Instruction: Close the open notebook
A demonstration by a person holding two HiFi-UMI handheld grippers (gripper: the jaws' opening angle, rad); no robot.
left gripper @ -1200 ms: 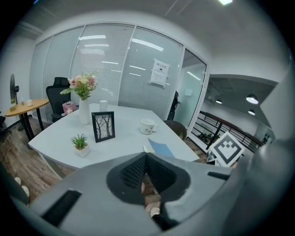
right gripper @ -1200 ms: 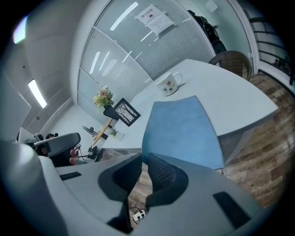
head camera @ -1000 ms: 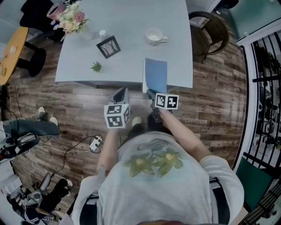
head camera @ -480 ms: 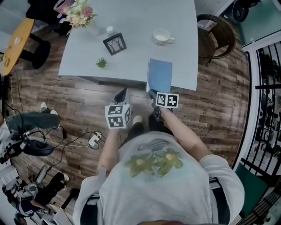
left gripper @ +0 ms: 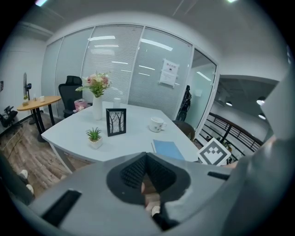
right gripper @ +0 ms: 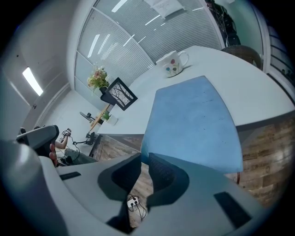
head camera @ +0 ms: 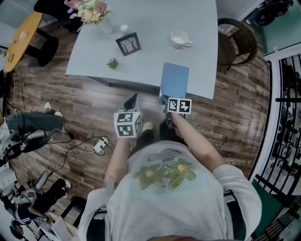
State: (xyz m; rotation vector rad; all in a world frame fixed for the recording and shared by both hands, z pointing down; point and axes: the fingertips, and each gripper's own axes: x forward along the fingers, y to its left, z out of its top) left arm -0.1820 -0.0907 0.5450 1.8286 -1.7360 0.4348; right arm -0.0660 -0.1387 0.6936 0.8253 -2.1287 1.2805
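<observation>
Notebook [head camera: 175, 80]: a blue-covered rectangular notebook that lies shut and flat on the pale grey table [head camera: 155, 52]. It sits at the near edge towards the right-hand end, and its near short end juts a little past the rim.

Right gripper [right gripper: 144, 156]: the right gripper points down at the notebook's near left corner. Its jaws stand a narrow slit apart and have just been opening. The corner sits at the mouth of the slit, and floor shows through the gap below it. The pads do not press on the cover, so nothing is held.

Left gripper [left gripper: 145, 156]: the left gripper hangs over the floor in front of the table, left of the notebook and apart from it. Its ribbed pads meet at the tips, with nothing between them.

Mug [head camera: 179, 39]: a white mug with a small coloured print stands beyond the notebook, well apart from it.

Picture frame [head camera: 129, 44]: a black picture frame holding a bare-tree drawing stands upright near the table's middle.

Potted plant [head camera: 112, 63]: a small green potted plant in a white pot sits just nearer than the frame.

Vase of flowers [head camera: 91, 9]: a vase of flowers, pink and white, stands at the far left corner.

Floor [head camera: 70, 108]: the floor is brown wooden planks, and a white power strip [head camera: 99, 146] with cables lies on it.

Chair [head camera: 235, 42]: a dark round-backed wooden chair stands at the table's right end.
</observation>
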